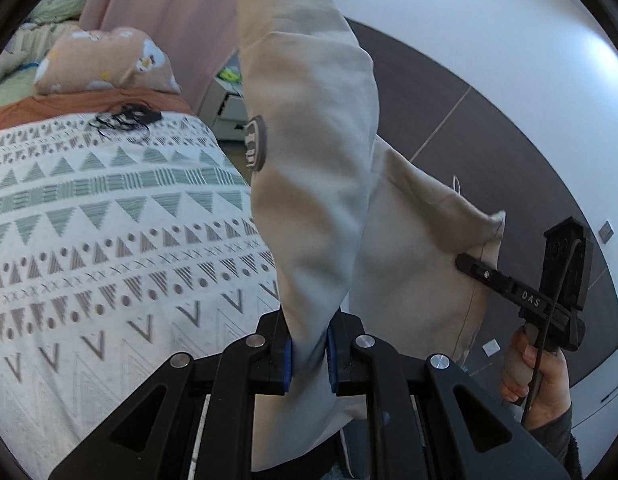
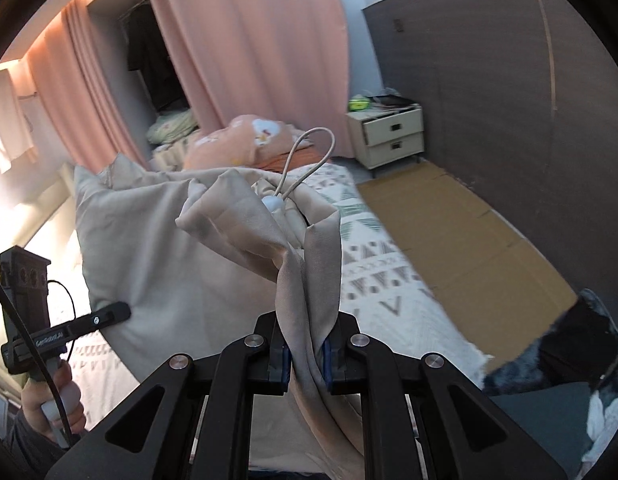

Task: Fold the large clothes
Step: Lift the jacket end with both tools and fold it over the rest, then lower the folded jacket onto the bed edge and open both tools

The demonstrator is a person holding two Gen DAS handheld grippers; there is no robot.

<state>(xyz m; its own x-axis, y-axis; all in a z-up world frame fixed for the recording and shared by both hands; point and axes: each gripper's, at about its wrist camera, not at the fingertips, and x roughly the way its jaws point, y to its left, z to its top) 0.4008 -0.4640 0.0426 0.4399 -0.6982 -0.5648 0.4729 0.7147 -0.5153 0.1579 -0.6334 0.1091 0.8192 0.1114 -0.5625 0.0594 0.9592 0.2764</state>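
Left tongs [image 1: 309, 354] clamped on a bunched fold of the beige garment [image 1: 309, 128], blue pads [image 1: 287, 360] pressing the cloth from both sides. Right tongs [image 2: 305, 354] likewise closed tight on a twisted strip of the same beige garment [image 2: 169, 260], cloth pinched between the pads. Garment held up in the air above the bed [image 1: 89, 220], hanging from both grips, not spread flat. On the left wrist view, a dark oval patch [image 1: 256, 143] on the hanging fabric, which rises steeply toward the top of the frame. On the right wrist view, a drawstring loop [image 2: 309, 152] with a white stopper [image 2: 274, 203] standing up out of the gathered cloth, probably the hood or hem opening; cannot tell which.

Bed covered with a white blanket [image 2: 369, 272] printed with grey-green triangles and dots. At its far end, a peach pillow [image 1: 105, 60] with white flowers, and a small tangle of black cable [image 1: 125, 120] lying on the blanket near the pillow. Pink curtain [image 2: 249, 40] behind the bed. Cream nightstand [image 2: 389, 136] with two drawers beside the bed, against the dark wall. Flattened cardboard [image 2: 469, 240] on the floor along the bed.

Right hand [image 1: 537, 376] around the handle, seen from the left camera; left hand [image 2: 53, 404] around its handle, seen from the right camera.
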